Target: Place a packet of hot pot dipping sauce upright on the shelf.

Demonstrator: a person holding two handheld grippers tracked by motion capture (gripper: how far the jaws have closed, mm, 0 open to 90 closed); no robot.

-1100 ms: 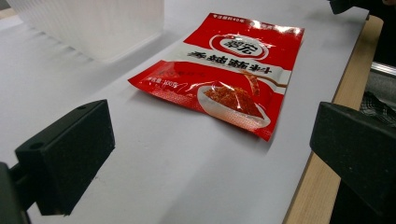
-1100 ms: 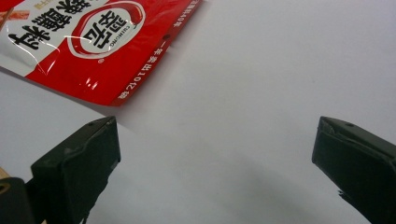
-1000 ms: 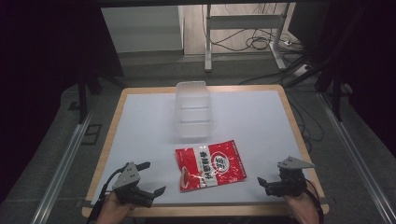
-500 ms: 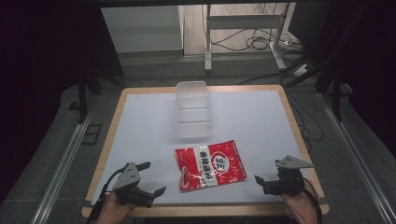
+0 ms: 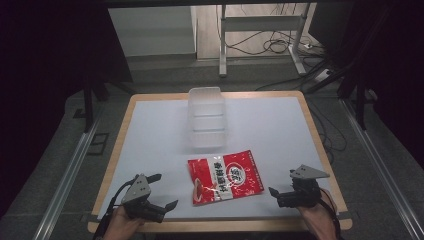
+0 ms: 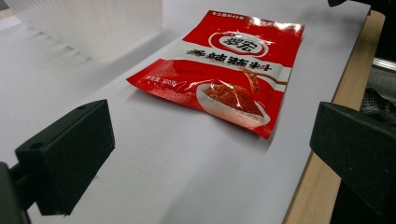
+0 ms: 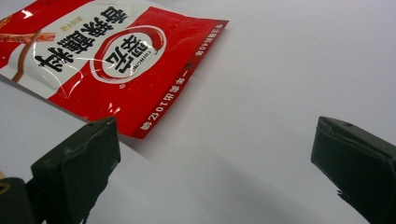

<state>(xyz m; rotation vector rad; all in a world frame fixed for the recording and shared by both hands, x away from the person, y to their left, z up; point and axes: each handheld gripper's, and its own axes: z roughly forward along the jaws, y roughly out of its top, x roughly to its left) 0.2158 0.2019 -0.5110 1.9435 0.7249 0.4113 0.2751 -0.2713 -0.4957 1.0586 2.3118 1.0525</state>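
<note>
A red and white seasoning pouch lies flat on the white table top, near the front. Behind it stands a clear plastic container, empty as far as I can see. My left gripper rests at the front left, open, a short way left of the pouch. My right gripper sits at the front right, open, just right of the pouch. In the left gripper view the pouch lies ahead of the open jaws. The right gripper view has the pouch's corner above the open gripper.
The table's wooden rim runs along the front, close under both hands. The container's wall shows at the top left of the left gripper view. Metal rails flank the table, and cables lie on the floor behind it.
My right gripper has edged slightly left toward the pouch. The left gripper, the pouch and the container have not moved.
</note>
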